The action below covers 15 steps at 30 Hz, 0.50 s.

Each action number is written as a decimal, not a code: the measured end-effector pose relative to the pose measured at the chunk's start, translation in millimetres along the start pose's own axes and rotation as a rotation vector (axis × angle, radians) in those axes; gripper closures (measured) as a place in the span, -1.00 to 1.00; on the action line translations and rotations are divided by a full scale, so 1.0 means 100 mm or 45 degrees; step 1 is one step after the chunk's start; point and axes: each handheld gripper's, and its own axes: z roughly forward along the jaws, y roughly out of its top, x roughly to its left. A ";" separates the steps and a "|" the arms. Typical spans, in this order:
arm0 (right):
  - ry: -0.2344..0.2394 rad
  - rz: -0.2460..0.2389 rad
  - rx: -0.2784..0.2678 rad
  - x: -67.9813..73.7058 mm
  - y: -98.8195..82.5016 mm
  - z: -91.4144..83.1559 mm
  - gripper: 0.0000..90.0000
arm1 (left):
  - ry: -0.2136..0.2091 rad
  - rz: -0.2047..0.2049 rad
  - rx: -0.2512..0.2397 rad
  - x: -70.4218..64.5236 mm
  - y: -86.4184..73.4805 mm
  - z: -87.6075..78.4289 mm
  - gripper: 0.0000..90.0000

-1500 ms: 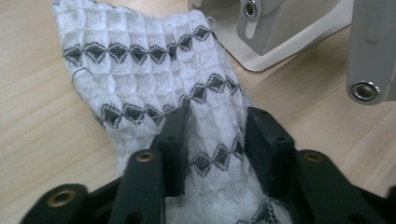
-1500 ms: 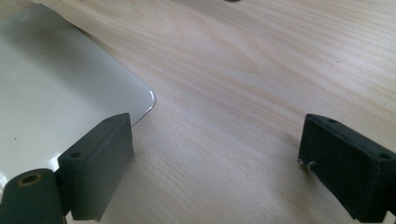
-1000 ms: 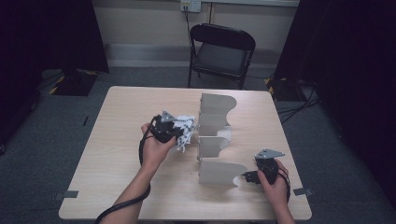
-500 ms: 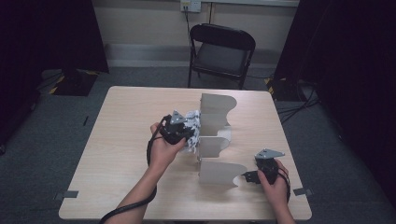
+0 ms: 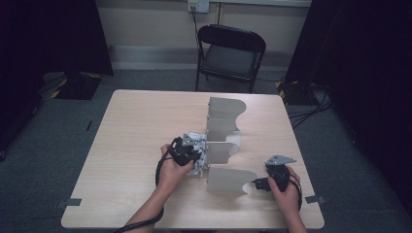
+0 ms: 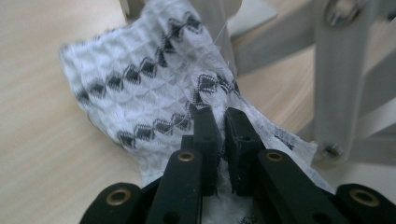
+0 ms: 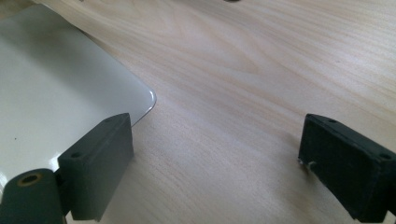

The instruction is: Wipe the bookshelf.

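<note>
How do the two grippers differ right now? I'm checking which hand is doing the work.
The left gripper has its jaws shut on the white cloth with black diamond rows; the right gripper stands open and holds nothing. The left gripper is at the middle panel of the grey divider rack; the right gripper rests by the nearest panel, one jaw beside its edge. Both are black, two-jawed and hand-held at the table.

table (image 5: 131, 145): light wood | on it: grey rack (image 5: 224, 145), patterned cloth (image 5: 198, 154)
</note>
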 end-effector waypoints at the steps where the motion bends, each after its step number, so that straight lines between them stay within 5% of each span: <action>1: 0.000 0.001 0.000 0.00 0.00 0.00 -0.80 | -0.002 -0.011 0.014 -0.01 -0.04 0.03 0.87; 8: 0.000 0.001 0.000 0.00 0.00 0.00 -0.80 | 0.001 -0.020 0.004 -0.02 -0.01 -0.07 0.87; 15: 0.000 0.000 0.000 0.00 0.00 0.00 -0.80 | 0.047 -0.028 -0.164 0.08 0.47 -0.60 0.88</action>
